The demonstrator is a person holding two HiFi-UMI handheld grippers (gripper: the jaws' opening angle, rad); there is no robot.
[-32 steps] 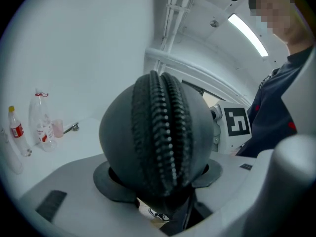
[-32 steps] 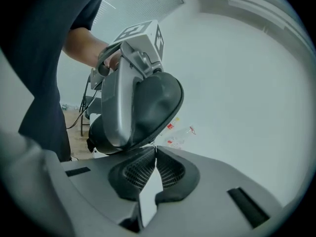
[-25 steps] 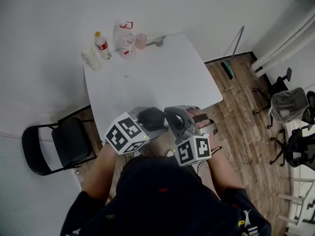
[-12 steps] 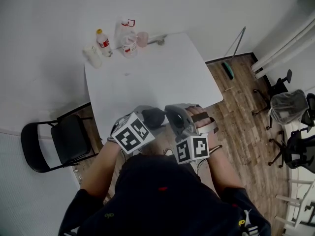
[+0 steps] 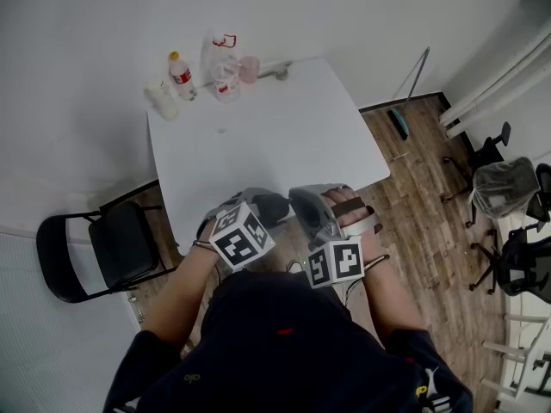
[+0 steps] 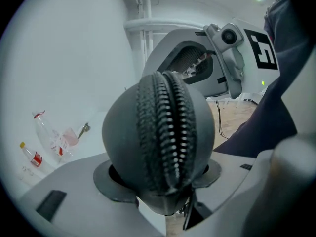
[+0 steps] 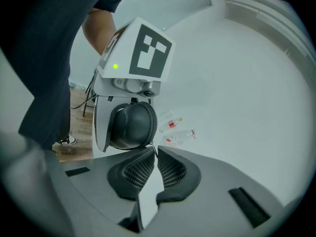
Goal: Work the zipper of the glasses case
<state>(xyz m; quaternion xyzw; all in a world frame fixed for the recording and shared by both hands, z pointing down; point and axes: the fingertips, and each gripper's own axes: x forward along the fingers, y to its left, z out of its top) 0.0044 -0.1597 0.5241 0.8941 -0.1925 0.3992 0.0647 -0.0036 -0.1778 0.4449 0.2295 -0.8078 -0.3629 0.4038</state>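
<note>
Off the worktop's (image 5: pixel 275 136) 6 o'clock edge, the left tool (image 5: pixel 250 213) clamps the glasses case (image 6: pixel 158 132) while the right tool (image 7: pixel 154 157) pinches its zipper pull (image 7: pixel 152 146); the visible teeth look meshed, so unzipping seems barely begun.

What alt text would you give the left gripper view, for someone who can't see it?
A dark grey glasses case sits clamped between the jaws of the left gripper, its zipper facing the camera. The right gripper looms behind; bottles stand far left.

Plain office or test room. White table (image 5: pixel 275 136), bare white walls (image 5: pixel 86 24), wood-plank floor (image 5: pixel 430 196). Black folding chair (image 5: pixel 120 248) beside table's left edge; swivel office chairs (image 5: pixel 525 261) off right. Broom (image 5: pixel 406 101) leaning on wall. Bottles (image 5: pixel 179 74) at table's far left corner.
</note>
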